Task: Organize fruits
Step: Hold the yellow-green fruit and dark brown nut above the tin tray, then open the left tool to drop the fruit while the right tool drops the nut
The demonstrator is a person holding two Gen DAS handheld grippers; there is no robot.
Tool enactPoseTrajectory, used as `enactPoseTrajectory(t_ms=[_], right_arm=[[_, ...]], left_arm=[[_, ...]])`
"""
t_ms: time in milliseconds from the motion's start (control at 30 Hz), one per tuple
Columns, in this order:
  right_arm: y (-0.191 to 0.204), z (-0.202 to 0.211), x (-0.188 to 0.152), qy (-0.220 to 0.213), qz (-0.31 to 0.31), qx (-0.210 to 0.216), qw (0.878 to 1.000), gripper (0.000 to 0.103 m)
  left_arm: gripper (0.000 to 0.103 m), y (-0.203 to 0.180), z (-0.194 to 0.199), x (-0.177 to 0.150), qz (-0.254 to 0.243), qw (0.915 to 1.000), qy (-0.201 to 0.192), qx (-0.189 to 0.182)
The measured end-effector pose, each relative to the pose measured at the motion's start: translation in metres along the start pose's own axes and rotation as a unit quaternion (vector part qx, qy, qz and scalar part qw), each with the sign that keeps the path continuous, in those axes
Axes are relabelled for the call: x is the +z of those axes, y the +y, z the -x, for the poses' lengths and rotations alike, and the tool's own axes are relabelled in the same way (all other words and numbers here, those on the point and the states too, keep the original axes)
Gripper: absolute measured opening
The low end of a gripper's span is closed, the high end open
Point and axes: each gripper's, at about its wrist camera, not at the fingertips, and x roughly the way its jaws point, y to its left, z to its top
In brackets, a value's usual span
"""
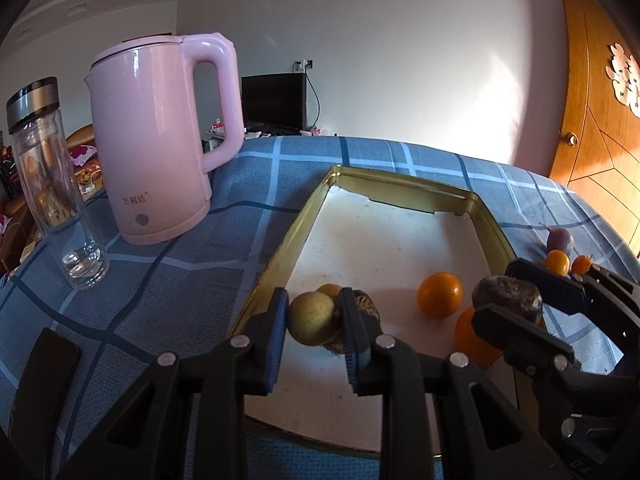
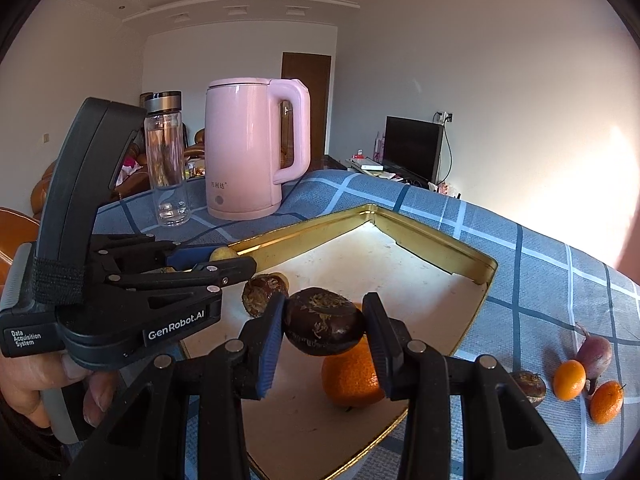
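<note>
My left gripper point(image 1: 314, 316) is shut on a yellow-green round fruit point(image 1: 311, 317), held just over the near left corner of the gold-rimmed tray point(image 1: 280, 248). Behind that fruit lie a small yellow fruit point(image 1: 330, 289) and a dark brown fruit point(image 1: 366, 306). My right gripper point(image 2: 324, 324) is shut on another dark brown round fruit point(image 2: 324, 320), held above an orange point(image 2: 350, 378) in the tray point(image 2: 440, 246). A second orange point(image 1: 439, 294) lies on the tray's white floor. The left wrist view shows the right gripper point(image 1: 516, 296) at the tray's right edge.
A pink kettle point(image 1: 160, 140) and a glass bottle point(image 1: 52, 184) stand on the blue checked cloth left of the tray. To the tray's right lie a purple root point(image 2: 596, 352), two small oranges point(image 2: 569, 380), point(image 2: 606, 402) and a brown fruit point(image 2: 530, 388). A hand point(image 2: 32, 384) holds the left gripper.
</note>
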Motion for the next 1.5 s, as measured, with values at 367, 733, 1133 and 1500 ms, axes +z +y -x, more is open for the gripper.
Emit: enactPoseTrajectory(t_ms=[367,733,1133,1500], right_arm=[[-0.002,-0.014,0.001,0.04,-0.006,0.016,0.999,0.042],[0.002,-0.024,0.001,0.067,0.003,0.03,0.997,0.042],[-0.003,-0.025,0.001,0.069,-0.01,0.034,0.997,0.042],[-0.004,-0.024,0.001,0.064,-0.013,0.033,0.997,0.044]], left_arm=[[0.027,-0.005,-0.008,-0.001,-0.015,0.9995,0.025,-0.012],[0.027,-0.009,-0.01,-0.002,-0.029,0.999,0.034,-0.011],[0.027,-0.011,-0.01,-0.002,-0.038,0.9987,0.033,-0.006],[0.032,-0.01,-0.007,-0.003,-0.034,0.999,0.028,-0.007]])
